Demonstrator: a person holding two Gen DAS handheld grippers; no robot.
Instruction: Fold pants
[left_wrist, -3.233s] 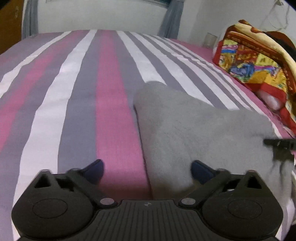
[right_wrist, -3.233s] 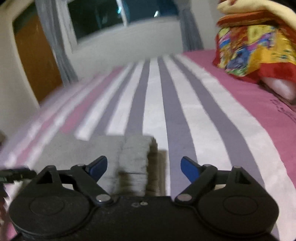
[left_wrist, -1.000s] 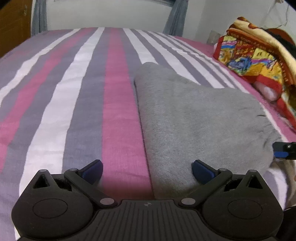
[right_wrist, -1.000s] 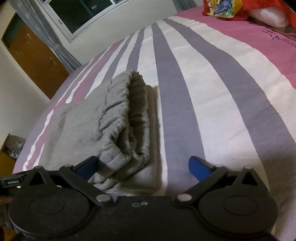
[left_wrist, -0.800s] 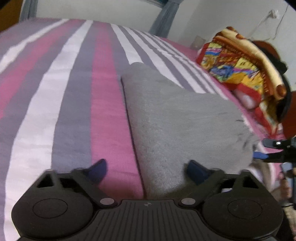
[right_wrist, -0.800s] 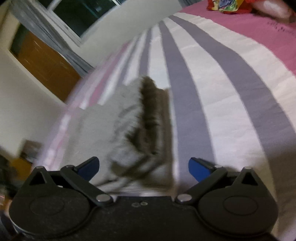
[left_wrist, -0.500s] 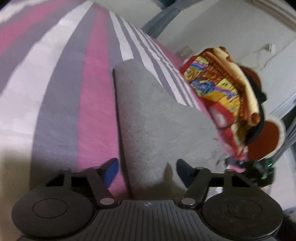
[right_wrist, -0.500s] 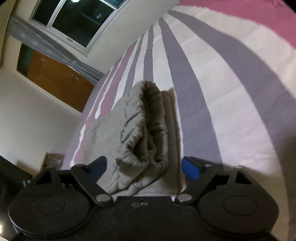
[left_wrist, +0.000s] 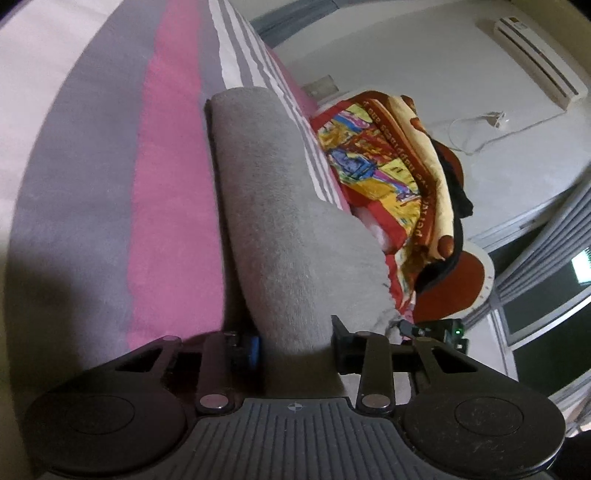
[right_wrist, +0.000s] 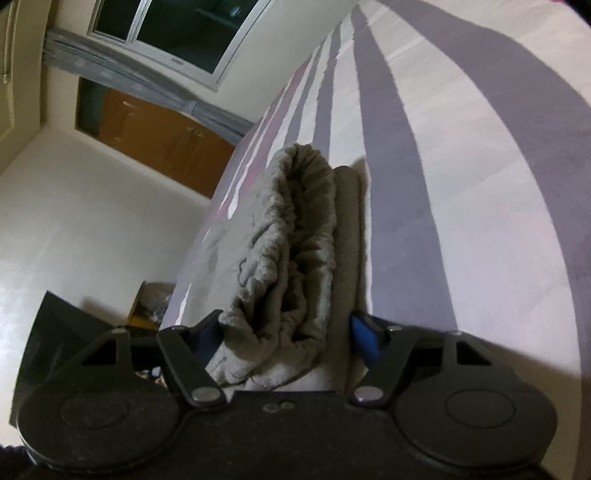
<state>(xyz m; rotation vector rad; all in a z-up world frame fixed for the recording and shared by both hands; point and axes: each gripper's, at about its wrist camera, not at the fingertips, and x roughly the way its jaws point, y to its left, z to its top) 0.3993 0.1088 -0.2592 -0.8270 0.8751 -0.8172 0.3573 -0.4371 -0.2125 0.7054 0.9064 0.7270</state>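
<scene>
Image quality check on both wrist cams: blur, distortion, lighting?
Left wrist: heavy fisheye tilt, dim, dark shadow along the left edge of the striped bedsheet, grey pants fairly sharp. Right wrist: warm dim light, soft focus, stripes bowed, window black, waistband folds readable.

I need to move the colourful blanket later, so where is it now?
In the left wrist view the colourful blanket is piled on the bed, right of the grey pants and just beyond them, below the air conditioner.
</scene>
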